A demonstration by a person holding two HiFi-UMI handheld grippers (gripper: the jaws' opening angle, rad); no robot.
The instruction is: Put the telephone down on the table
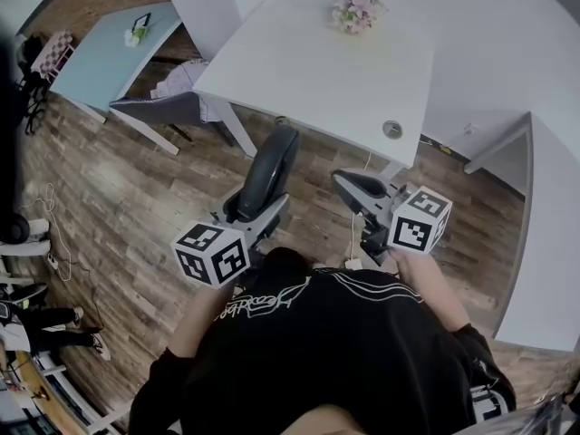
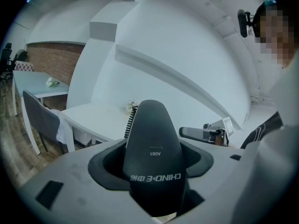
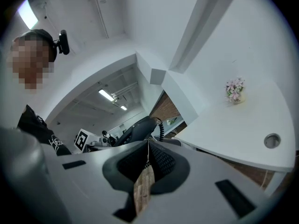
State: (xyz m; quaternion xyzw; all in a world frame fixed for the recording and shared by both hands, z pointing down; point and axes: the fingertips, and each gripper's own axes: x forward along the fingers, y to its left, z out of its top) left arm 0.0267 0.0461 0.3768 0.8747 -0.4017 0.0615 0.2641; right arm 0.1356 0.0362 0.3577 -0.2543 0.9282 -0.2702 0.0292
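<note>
Nearest me is the black telephone handset (image 2: 152, 157), clamped between the wide-set jaws of my left gripper (image 1: 256, 212), with its coiled cord (image 2: 130, 120) showing behind it. It hangs over the wood floor (image 1: 136, 198), just short of the near edge of the white desk (image 1: 308, 80). My right gripper (image 3: 148, 146) is beside it, jaws closed tip to tip on nothing. Pink flowers (image 1: 356, 12) stand at the desk's far side.

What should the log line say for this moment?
left gripper: shut on telephone | right gripper: shut, empty | telephone: held up, short of white table | set-down: not yet done
</note>
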